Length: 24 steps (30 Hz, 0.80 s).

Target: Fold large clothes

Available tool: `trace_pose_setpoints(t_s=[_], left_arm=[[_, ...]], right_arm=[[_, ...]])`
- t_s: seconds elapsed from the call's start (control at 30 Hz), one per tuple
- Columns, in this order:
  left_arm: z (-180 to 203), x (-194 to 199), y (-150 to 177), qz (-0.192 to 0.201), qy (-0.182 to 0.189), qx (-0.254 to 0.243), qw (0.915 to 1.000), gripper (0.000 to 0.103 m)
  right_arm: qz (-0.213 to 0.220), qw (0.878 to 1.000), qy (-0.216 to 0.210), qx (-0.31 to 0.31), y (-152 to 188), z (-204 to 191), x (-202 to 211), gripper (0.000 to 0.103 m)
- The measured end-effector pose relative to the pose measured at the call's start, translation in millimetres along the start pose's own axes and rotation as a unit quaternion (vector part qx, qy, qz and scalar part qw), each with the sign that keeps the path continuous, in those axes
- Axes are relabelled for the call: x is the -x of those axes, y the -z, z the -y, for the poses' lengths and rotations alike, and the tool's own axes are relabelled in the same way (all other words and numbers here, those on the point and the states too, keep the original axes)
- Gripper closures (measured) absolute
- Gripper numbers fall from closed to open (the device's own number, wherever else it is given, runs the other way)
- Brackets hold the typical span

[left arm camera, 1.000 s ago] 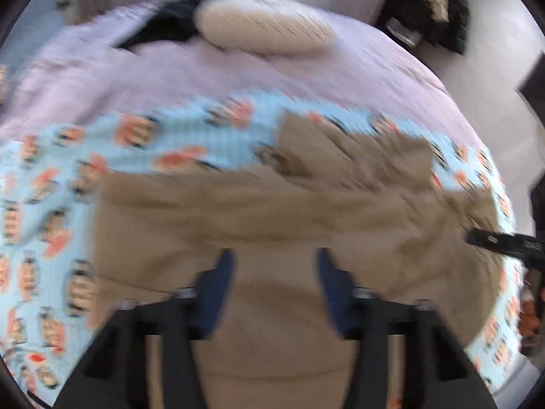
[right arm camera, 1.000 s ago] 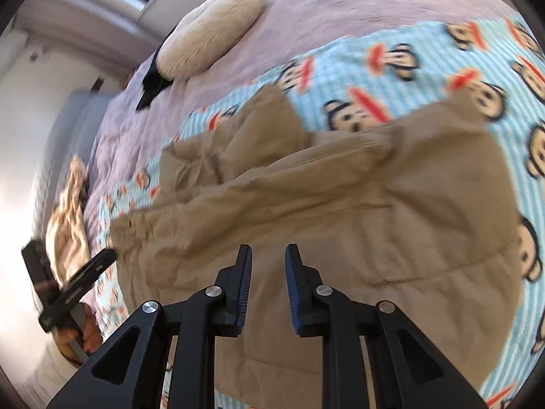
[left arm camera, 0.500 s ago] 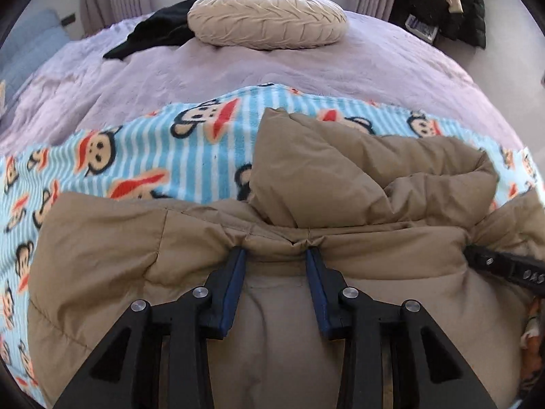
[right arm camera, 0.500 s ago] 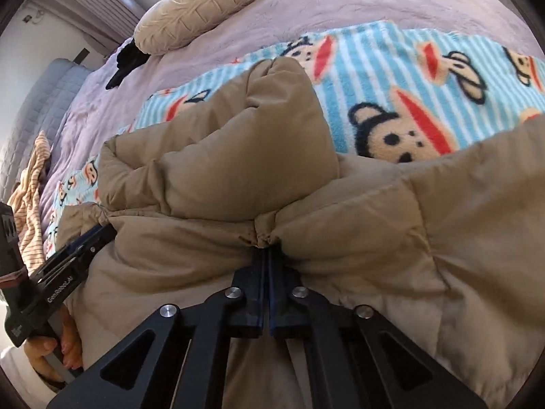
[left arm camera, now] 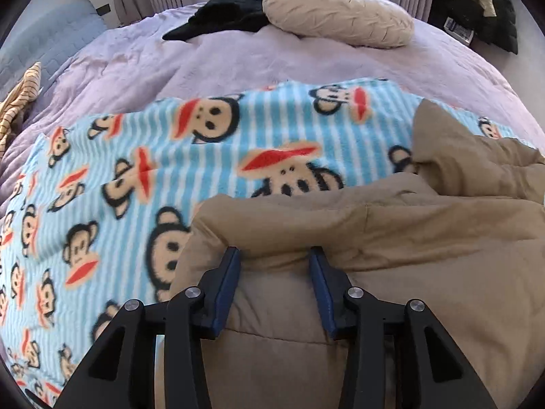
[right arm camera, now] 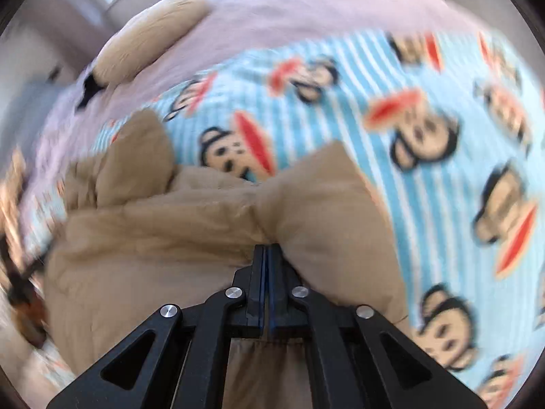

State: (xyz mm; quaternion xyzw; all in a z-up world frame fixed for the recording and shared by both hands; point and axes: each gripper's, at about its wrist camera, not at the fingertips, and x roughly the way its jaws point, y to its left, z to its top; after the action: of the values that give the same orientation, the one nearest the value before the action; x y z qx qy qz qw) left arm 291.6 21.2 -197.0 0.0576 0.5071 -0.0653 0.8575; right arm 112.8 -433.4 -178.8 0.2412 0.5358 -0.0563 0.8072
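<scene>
A puffy tan jacket [left arm camera: 391, 238] lies on a blue striped monkey-print blanket [left arm camera: 143, 156], its hood [left arm camera: 453, 150] bunched toward the far side. My left gripper [left arm camera: 275, 255] points down at the jacket's left upper edge. Its jaws are opening, and the fold bulges over the fingertips without being pinched by the blue pads [left arm camera: 228, 286]. My right gripper [right arm camera: 266, 250] is shut on a gathered fold of the same jacket [right arm camera: 170, 231], right of the hood [right arm camera: 143, 156]. The right wrist view is blurred.
The blanket [right arm camera: 425, 78] covers a bed with a lilac cover [left arm camera: 238, 61]. A cream pillow [left arm camera: 337, 13] and a black garment [left arm camera: 231, 13] lie at the far end. Striped cloth [left arm camera: 20, 99] sits at the left edge, dark clothes [left arm camera: 477, 10] at the far right.
The left gripper slid left from near the hood to the jacket's left edge and its jaws widened. The right gripper closed on a fold and shifted right with the fabric.
</scene>
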Motion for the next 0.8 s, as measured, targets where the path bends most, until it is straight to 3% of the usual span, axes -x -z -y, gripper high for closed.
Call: trace_pose_setpoints(t_s=[0.07,0.23,0.4,0.43,0.47,0.5,0.53,0.57,0.8], left_arm=[[9,-10,-3,0.004,-0.010,-0.006,0.9999,0.059],[11,-24,-14,-0.008,-0.008,0.014,0.9998,0.059],[2,7,-15,-0.013,-0.023,0.023,0.9994,0.059],[1,14,-14,-0.012,-0.027,0.018,0.9994,0.058],[1,24,-10,-0.012,-0.030,0.010,0.9994,0.052],[0,31,-7,-0.014,-0.033,0.009,0.9993,0.023],[-2,38,-4,-0.014,-0.039,0.010,0.9991,0.010],[-4,47,1,-0.006,-0.044,0.014,0.9989,0.002],[-4,86,37,-0.029,-0.022,0.036,0.9987,0.002]], right_arm=[[0.001,1.000,-0.006,-0.026,-6,6,-16,0.103],[0.012,0.999,0.023,-0.026,-19,-5,-34,0.103],[0.006,0.997,0.003,-0.075,-23,-1,-14,0.098],[0.004,0.997,0.002,-0.075,-24,-4,-8,0.092],[0.006,0.997,-0.002,-0.074,-22,-4,0,0.085],[0.012,0.997,-0.007,-0.071,-20,-6,10,0.064],[0.021,0.997,-0.010,-0.069,-17,-9,19,0.044],[0.031,0.997,-0.006,-0.069,-12,-14,27,0.039],[0.044,0.995,-0.013,-0.087,35,-31,65,0.037]])
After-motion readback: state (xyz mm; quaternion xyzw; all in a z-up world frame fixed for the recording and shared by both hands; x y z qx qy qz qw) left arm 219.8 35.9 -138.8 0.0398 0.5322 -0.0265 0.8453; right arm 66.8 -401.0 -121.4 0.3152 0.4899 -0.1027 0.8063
